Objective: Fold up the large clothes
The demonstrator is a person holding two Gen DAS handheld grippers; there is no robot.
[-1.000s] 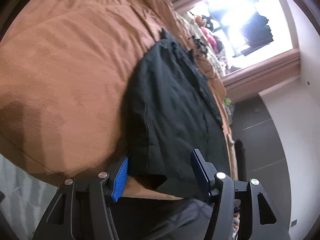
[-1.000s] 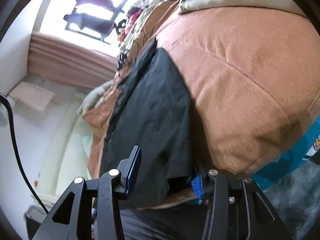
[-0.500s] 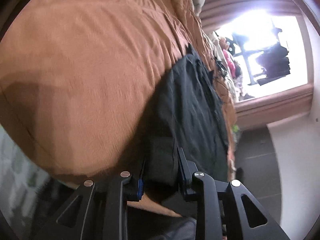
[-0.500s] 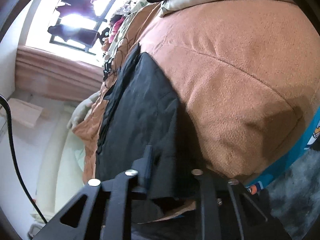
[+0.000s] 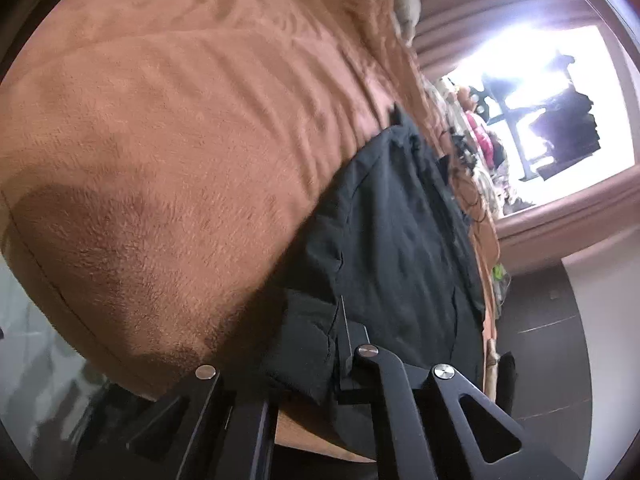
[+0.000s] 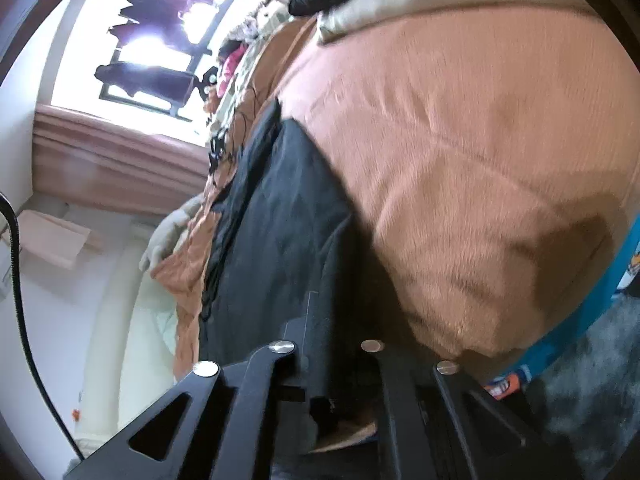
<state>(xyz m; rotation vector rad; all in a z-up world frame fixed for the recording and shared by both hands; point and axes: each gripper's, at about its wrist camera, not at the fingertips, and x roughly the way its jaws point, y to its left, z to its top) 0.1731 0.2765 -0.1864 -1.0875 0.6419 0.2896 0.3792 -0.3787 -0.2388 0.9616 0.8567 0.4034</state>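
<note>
A large black garment (image 5: 392,240) lies stretched out along a brown fleece blanket (image 5: 180,140) on a bed, running away from me toward the window. My left gripper (image 5: 320,344) is shut on the garment's near left corner, and bunched cloth hides one finger. In the right wrist view the same black garment (image 6: 276,248) lies beside the blanket (image 6: 460,160). My right gripper (image 6: 336,356) is shut on its near right corner, with dark cloth pinched between the jaws.
A bright window (image 5: 532,100) with dark clothes hanging sits beyond the bed's far end, where a pile of mixed laundry (image 6: 236,68) lies. Dark floor (image 5: 552,344) runs along one side. Teal printed fabric (image 6: 580,332), a grey rug (image 6: 592,392) and a black cable (image 6: 16,280) are nearby.
Both grippers went from open around the garment's near edge to shut on it. The blue pads are now buried in the cloth, and the left view has rolled somewhat.
</note>
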